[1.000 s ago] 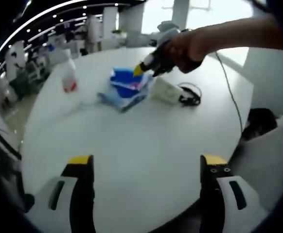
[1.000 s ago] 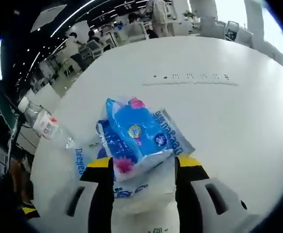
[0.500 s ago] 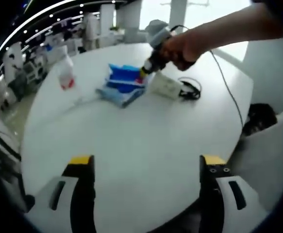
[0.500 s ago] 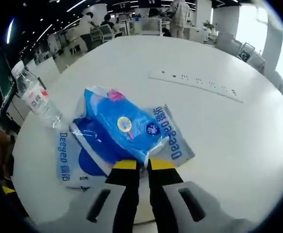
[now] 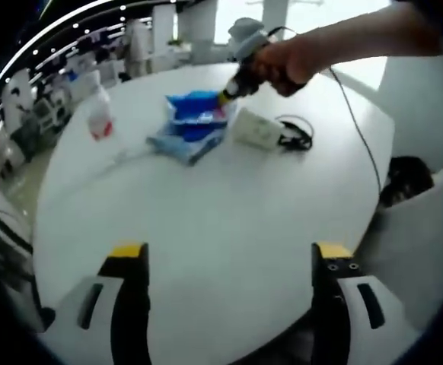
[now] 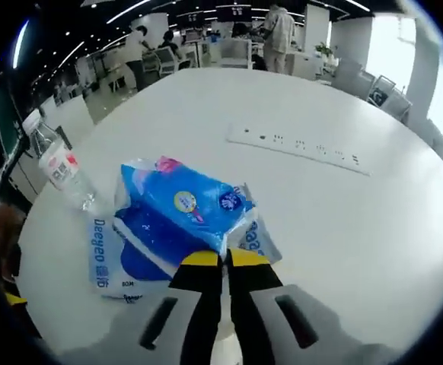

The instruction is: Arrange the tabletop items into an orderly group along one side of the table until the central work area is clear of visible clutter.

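At lower centre of the right gripper view, the right gripper point(image 6: 224, 261) pinched the blue packet point(image 6: 182, 209), which extended up-left from it; the left gripper point(image 5: 225, 255) gaped, far off.

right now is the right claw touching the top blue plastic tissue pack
Touching. In the right gripper view, the right claw is closed on the near edge of the top blue plastic tissue pack.

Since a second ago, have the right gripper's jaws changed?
Yes. The right gripper had its jaws spread around the blue tissue pack; now they are pinched shut on its near edge, beside the water bottle.
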